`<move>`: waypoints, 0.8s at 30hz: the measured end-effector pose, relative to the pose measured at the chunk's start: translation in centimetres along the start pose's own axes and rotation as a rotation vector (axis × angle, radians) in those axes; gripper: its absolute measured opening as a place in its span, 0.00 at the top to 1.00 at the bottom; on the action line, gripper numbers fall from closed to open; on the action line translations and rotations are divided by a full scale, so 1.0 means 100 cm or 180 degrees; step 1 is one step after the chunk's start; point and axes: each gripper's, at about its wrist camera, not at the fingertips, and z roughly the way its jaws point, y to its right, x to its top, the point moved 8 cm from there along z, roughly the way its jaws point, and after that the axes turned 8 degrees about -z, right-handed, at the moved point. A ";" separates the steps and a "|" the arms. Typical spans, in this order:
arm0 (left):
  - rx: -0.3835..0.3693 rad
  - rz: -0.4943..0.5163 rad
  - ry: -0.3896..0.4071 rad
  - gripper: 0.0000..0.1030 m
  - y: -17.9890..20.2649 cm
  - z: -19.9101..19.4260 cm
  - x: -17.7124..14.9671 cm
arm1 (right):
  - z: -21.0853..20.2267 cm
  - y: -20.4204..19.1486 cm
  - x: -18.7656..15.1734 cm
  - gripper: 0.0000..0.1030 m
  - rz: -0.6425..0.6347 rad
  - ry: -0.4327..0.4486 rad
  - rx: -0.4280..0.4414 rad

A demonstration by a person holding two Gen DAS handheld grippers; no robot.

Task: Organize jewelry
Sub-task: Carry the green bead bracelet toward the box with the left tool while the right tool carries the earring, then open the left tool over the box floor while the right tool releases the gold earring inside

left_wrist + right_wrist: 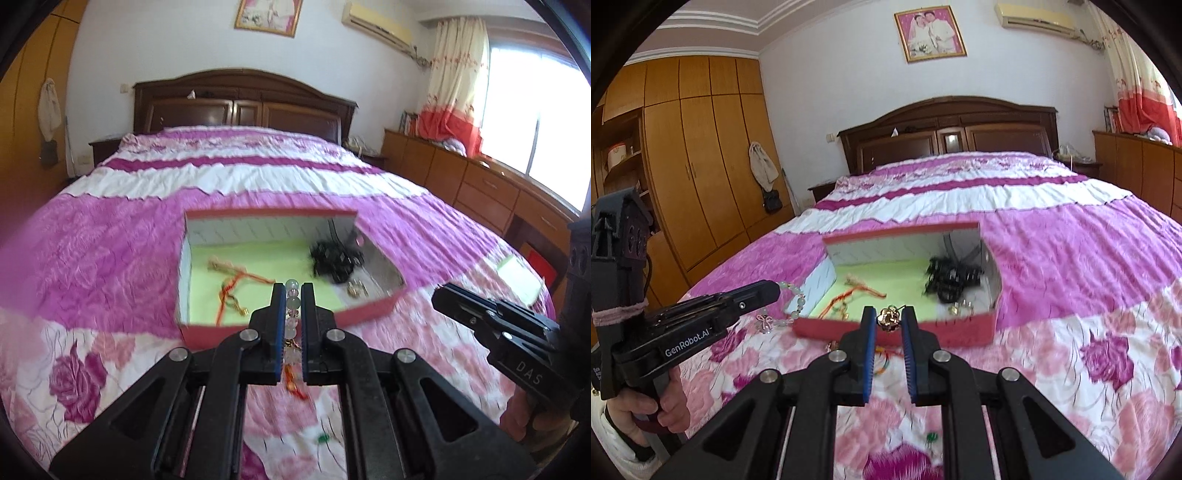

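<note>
- Left gripper [293,291]: jaws nearly closed on a bead bracelet [291,306] of pale green and clear beads; the bracelet hangs in a loop from the tips at the box's near left corner in the right wrist view. A red tassel [295,386] dangles under the jaws.
- Left gripper body, seen from the right wrist: white lettering "GenRobot.AI" on its side; a second small label lower down is too small to read.
- Right gripper [889,319]: jaws partly closed, a gold pendant [888,318] caught between the tips, just above the box's near wall.
- Right gripper body, seen from the left wrist: raised letters "DAS" on its housing.
- Box [369,308]: open, red outside, white walls, light green floor; sits on the bedspread [110,240].
- Box contents, left part: red-orange cord [240,286] with small gold pieces.
- Box contents, far right corner: black jewelry pile [334,260], blurred.
- Box contents, near right corner: small gold items [356,290], too blurred to identify.
- On the bedspread, near side of the box: a small green piece [931,436]; coloured cords beneath the right gripper, mostly hidden.
- Bedspread: pink, magenta and white, rose print.
- Wall above the headboard [953,129]: framed wedding photo [930,33]; no readable writing.
</note>
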 end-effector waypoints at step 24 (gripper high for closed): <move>0.0258 -0.0126 0.0287 1.00 -0.038 0.070 0.024 | 0.099 0.025 0.030 0.85 -0.0045 -0.0016 -0.0260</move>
